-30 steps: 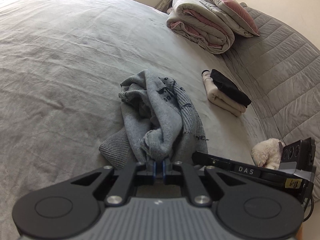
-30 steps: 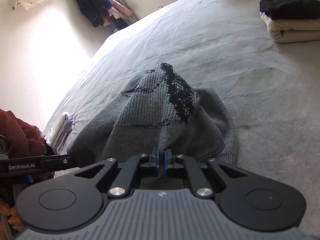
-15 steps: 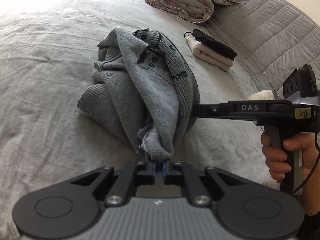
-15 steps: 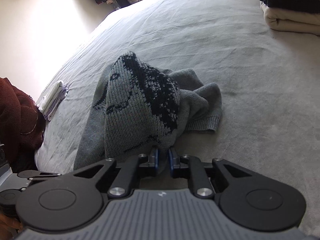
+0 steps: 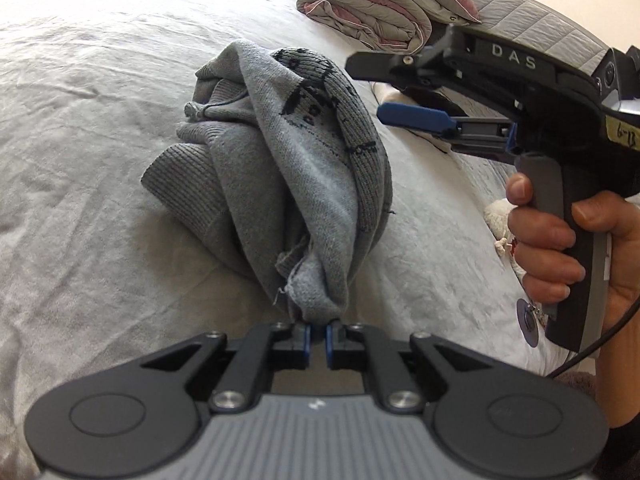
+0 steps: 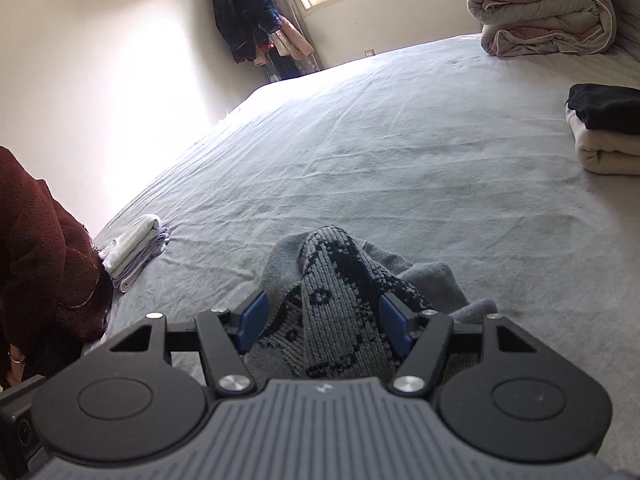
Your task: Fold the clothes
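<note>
Your right gripper (image 6: pixel 322 322), clamped a second ago, is opening off the grey sweater (image 5: pixel 296 184); your left gripper (image 5: pixel 317 338) stays pinched on its edge.

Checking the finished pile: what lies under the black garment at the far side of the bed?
A folded cream garment lies directly under the black garment, both on the bed. Whether anything lies beneath the cream one is hidden.

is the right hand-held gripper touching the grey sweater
Apart. The left wrist view shows the right hand-held gripper, its jaws opening, raised clear of the grey sweater, with bed sheet visible between them.
</note>
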`<act>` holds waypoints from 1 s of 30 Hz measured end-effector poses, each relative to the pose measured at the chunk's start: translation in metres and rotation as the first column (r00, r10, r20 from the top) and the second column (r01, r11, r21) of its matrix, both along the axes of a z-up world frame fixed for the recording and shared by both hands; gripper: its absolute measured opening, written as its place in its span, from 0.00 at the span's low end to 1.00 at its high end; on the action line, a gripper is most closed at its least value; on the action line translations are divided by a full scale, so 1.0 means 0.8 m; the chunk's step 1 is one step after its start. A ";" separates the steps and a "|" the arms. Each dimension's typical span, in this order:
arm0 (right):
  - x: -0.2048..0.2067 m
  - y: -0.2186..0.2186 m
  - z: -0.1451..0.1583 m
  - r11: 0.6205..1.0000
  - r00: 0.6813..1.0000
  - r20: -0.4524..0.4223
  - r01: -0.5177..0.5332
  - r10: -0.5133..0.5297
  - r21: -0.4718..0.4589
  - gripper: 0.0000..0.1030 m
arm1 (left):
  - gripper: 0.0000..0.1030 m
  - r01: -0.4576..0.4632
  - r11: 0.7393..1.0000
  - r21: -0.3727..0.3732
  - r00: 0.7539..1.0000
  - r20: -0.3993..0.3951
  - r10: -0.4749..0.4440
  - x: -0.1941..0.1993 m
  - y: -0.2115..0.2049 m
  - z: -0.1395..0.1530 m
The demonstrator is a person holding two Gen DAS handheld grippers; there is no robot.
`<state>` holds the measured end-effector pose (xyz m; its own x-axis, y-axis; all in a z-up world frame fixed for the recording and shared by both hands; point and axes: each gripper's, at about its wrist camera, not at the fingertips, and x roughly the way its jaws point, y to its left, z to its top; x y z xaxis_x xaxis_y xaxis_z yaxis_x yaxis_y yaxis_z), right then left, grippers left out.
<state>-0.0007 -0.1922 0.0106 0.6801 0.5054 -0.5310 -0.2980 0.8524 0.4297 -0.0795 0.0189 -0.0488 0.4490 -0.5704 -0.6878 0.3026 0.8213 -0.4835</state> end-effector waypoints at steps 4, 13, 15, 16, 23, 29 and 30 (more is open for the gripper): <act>0.002 0.017 0.012 0.995 0.996 0.061 -0.071 0.066 0.071 0.64 | 0.06 0.000 1.000 0.006 1.000 0.008 0.000 -0.004 -0.005 -0.001; 0.027 0.039 -0.021 0.995 0.996 -0.004 -0.092 0.092 -0.026 0.63 | 0.06 0.022 1.000 0.005 1.000 -0.006 -0.022 -0.001 -0.009 -0.001; 0.032 0.043 -0.034 0.992 0.996 -0.020 -0.092 0.090 -0.083 0.37 | 0.07 0.039 0.999 0.008 0.999 -0.012 -0.038 -0.001 -0.010 -0.001; 0.034 0.041 -0.039 0.991 0.996 -0.032 -0.086 0.083 -0.103 0.27 | 0.08 0.048 0.999 0.013 0.999 -0.016 -0.048 -0.001 -0.012 -0.001; 0.031 -0.006 -0.036 1.000 0.997 -0.077 -0.005 0.003 -0.031 0.03 | 0.26 0.044 0.998 -0.053 0.998 -0.037 -0.046 0.010 0.010 0.017; 0.013 -0.044 -0.030 0.999 0.993 -0.115 0.039 -0.038 0.005 0.03 | 0.39 -0.007 0.994 -0.105 1.000 0.026 0.010 0.037 0.012 0.045; 0.011 -0.050 -0.031 0.999 0.992 -0.122 0.044 -0.042 0.011 0.03 | 0.39 -0.020 0.995 -0.100 0.999 0.030 0.024 0.045 0.011 0.046</act>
